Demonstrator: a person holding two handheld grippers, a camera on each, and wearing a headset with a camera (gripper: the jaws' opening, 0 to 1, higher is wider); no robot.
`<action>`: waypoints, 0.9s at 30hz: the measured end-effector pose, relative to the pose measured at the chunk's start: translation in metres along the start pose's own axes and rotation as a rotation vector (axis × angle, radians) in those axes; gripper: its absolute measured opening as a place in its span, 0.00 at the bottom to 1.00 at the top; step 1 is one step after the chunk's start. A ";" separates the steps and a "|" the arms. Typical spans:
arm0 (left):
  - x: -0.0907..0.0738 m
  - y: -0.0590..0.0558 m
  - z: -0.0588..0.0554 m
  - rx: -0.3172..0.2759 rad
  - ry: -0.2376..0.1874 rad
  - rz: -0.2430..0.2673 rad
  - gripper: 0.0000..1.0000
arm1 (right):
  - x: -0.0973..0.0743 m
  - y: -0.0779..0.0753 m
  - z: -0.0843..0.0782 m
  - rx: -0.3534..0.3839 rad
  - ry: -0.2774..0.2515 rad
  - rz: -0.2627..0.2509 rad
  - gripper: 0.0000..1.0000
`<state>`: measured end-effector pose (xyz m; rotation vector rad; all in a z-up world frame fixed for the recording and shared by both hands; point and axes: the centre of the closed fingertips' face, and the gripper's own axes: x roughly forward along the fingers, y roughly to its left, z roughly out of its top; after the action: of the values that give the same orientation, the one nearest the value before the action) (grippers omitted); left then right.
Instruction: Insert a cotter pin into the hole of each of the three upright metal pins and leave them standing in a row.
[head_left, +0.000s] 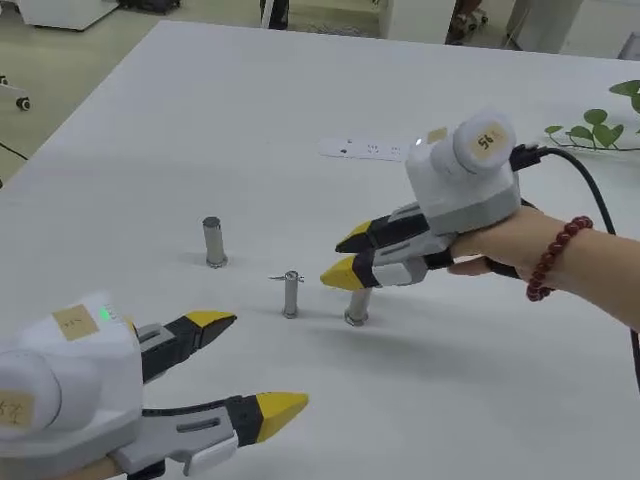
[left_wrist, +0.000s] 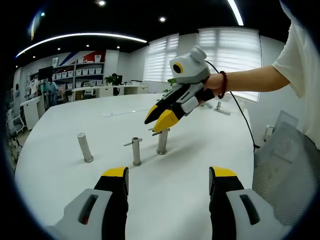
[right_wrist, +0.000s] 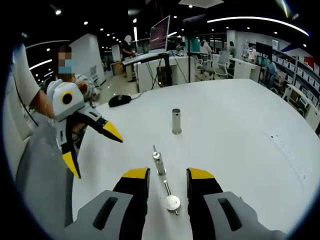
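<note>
Here, on the white bench (head_left: 200, 120), a short upright silver metal pin (head_left: 213, 242) stands at the left end of a loose row of three, as the head view shows it. The middle pin (head_left: 291, 294) carries a thin wire cotter pin (head_left: 281, 277) crosswise through its top. The right tool (head_left: 346, 256), black with yellow tips, hovers over the right-end pin (head_left: 357, 310), its jaws a little apart and straddling that pin's top without gripping it. In the right gripper view a second cotter pin (right_wrist: 167, 188) sits at that top, between the jaws. The left tool (head_left: 250, 362) hangs low over the near part of the bench, its jaws wide apart and holding nothing. A white power strip (head_left: 365, 150) lies farther back.
</note>
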<state>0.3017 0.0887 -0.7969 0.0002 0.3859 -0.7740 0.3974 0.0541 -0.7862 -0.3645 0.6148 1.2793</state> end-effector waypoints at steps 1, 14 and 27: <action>-0.002 0.000 0.000 -0.003 -0.005 0.001 0.69 | 0.003 0.000 0.004 -0.007 -0.006 -0.009 0.32; -0.023 0.005 0.002 -0.009 -0.007 0.038 0.83 | 0.036 -0.007 0.040 -0.012 -0.101 -0.090 0.36; -0.035 0.012 0.004 0.000 -0.010 0.071 0.86 | 0.079 -0.012 0.053 0.088 -0.158 -0.087 0.35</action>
<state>0.2886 0.1202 -0.7834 0.0103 0.3746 -0.7036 0.4333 0.1421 -0.7936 -0.2121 0.5136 1.1814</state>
